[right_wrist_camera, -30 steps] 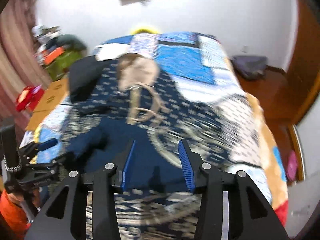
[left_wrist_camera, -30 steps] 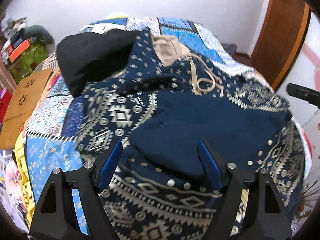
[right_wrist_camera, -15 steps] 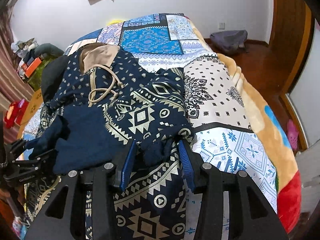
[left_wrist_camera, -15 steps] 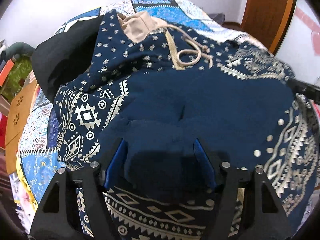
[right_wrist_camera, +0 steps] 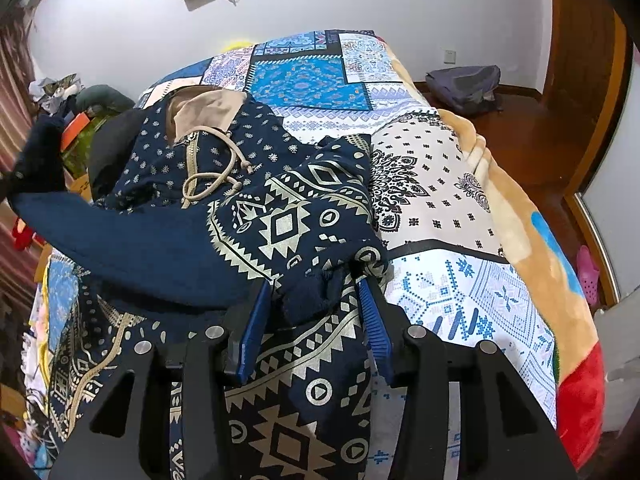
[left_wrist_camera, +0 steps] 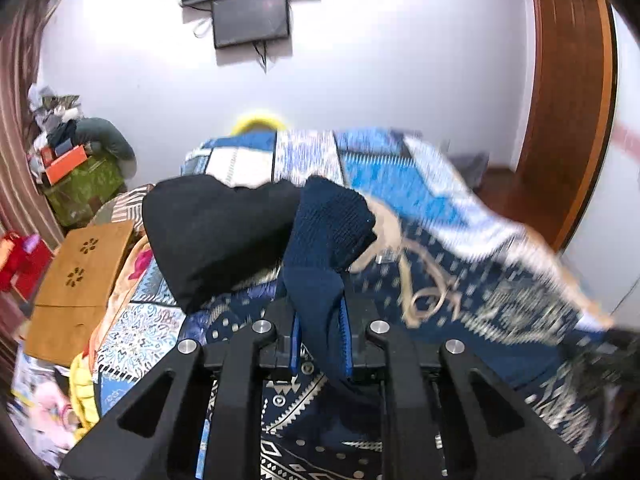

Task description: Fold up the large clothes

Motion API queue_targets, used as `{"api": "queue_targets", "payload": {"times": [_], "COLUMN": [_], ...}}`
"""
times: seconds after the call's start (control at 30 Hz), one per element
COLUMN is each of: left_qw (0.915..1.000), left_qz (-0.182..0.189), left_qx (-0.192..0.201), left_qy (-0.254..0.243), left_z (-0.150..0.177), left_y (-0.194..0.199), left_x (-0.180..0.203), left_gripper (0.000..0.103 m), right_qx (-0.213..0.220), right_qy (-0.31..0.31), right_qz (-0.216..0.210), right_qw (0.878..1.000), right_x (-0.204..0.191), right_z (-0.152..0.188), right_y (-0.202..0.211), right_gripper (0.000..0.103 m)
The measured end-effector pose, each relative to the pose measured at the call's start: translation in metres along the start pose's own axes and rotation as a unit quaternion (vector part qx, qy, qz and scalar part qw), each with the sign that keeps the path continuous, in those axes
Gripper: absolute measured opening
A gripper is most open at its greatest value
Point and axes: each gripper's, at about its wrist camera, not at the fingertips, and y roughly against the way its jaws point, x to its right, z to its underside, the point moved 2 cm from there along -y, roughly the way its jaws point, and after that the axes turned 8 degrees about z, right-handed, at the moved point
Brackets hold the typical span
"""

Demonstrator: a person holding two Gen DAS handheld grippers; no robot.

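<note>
Patchwork quilt (right_wrist_camera: 460,208); left tool (left_wrist_camera: 320,334) pinching ribbed navy cuff (left_wrist_camera: 332,224).

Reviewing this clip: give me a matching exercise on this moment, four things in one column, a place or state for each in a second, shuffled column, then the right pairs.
Things:
1. left gripper
2. right gripper
3. black garment
4. drawstring

Places or states:
A. lies looped on the dotted navy cloth below the beige hood
B. has just been closing, pads now pinching a raised strip of plain navy fabric
C. lies on the bed, left of the navy hoodie
D. jaws stand apart around a bunched cuff of the navy hoodie

Pairs: 1-B, 2-D, 3-C, 4-A
</note>
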Motion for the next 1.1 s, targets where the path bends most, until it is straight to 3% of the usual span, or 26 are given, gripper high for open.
{"api": "queue_targets", "payload": {"times": [0.2, 0.43, 0.57, 0.63, 0.73, 0.77, 0.93, 1.1], "left_qw": [1.0000, 0.9921, 0.9853, 0.9829, 0.9824, 0.9818, 0.9760, 0.9771], "left_qz": [-0.004, -0.069, -0.047, -0.039, -0.056, -0.058, -0.029, -0.024], "left_qx": [-0.004, -0.104, -0.157, -0.169, -0.165, -0.165, -0.177, -0.183], "left_qy": [0.004, -0.006, 0.047, 0.062, 0.067, 0.075, 0.123, 0.105], "left_z": [0.024, 0.102, 0.137, 0.147, 0.154, 0.156, 0.162, 0.151], "left_y": [0.006, -0.029, -0.038, -0.037, -0.028, -0.025, -0.009, 0.009], "left_x": [-0.023, -0.055, -0.075, -0.079, -0.085, -0.087, -0.104, -0.104], "left_gripper": [0.016, 0.017, 0.022, 0.031, 0.053, 0.055, 0.056, 0.057], "right_qx": [0.006, 0.011, 0.009, 0.009, 0.009, 0.009, 0.010, -0.016], "right_qy": [-0.007, 0.013, 0.016, 0.016, 0.015, 0.014, 0.013, 0.022], "right_qz": [0.003, 0.014, 0.017, 0.018, 0.019, 0.020, 0.022, 0.021], "right_qw": [1.000, 1.000, 1.000, 1.000, 1.000, 1.000, 1.000, 0.999], "right_x": [-0.002, -0.008, -0.008, -0.008, -0.008, -0.009, -0.009, -0.010], "right_z": [0.003, 0.006, 0.006, 0.005, 0.005, 0.005, 0.006, -0.001], "right_y": [0.000, 0.002, 0.002, 0.001, 0.001, 0.001, 0.001, 0.002], "right_gripper": [0.047, 0.050, 0.050, 0.050, 0.050, 0.050, 0.050, 0.050]}}
